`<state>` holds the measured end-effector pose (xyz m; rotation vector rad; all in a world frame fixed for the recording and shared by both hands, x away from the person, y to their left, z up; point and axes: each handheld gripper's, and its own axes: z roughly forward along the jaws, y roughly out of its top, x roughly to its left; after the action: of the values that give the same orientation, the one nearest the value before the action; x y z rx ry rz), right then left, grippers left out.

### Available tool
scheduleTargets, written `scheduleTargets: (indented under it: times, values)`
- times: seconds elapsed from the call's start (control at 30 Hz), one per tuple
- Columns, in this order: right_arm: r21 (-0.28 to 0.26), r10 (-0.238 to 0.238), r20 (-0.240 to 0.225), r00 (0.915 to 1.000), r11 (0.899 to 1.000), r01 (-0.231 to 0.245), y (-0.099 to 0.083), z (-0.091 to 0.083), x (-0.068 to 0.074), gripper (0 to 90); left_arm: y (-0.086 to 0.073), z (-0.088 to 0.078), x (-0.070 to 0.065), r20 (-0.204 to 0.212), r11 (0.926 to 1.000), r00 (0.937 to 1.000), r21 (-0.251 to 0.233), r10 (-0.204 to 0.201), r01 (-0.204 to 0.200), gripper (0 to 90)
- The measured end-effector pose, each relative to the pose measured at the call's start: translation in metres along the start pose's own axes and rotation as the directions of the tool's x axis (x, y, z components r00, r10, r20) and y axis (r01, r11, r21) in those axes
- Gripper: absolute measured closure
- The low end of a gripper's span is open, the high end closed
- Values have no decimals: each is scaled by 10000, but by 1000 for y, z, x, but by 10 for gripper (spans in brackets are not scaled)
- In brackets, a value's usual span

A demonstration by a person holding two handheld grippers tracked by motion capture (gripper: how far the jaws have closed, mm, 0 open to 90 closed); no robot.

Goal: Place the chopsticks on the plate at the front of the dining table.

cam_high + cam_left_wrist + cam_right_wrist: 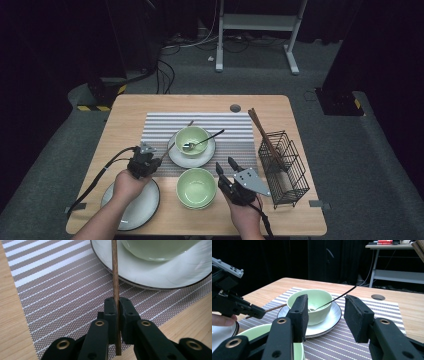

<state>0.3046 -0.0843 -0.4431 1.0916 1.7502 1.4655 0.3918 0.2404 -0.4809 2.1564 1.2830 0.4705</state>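
My left gripper [159, 161] [117, 306] is shut on a thin brown chopstick [171, 146] [115, 277]. The stick runs up and away across the rim of the white saucer [200, 159] [175, 272]. A pale green bowl [192, 140] [312, 302] stands on that saucer, with a black-handled spoon [207, 138] [337, 298] leaning in it. My right gripper [225, 164] [325, 310] stands open just right of the near green bowl [196, 187], holding nothing. In the right gripper view, the left gripper [254, 311] shows with the chopstick [275, 307] in it.
A striped placemat [235, 130] lies under the saucer. A white plate [137, 210] sits at the front left under the left hand. At the right stands a black wire basket [285, 167] with several brown chopsticks [262, 132] leaning out. A round hole [235, 108] marks the table's far edge.
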Motion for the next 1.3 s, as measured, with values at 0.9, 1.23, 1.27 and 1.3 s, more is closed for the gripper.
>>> scheduleTargets:
  times: [0.9,1.23,1.27,1.3]
  values:
    - [37,122,-269,9996,9999,-121,1,0,-1,504,7,13,-7,14,9984,9994,449,349,-349,777]
    - [51,247,-332,9991,9997,-245,-1,1,-6,487,7,8,-7,104,9991,9991,115,411,-412,690]
    - [24,242,-337,9991,9997,-242,-1,0,-7,487,7,7,-7,148,9992,9990,13,411,-411,675]
    - [62,245,-330,9992,9997,-243,-1,1,-7,496,7,6,-8,113,9991,9991,-78,419,-418,667]
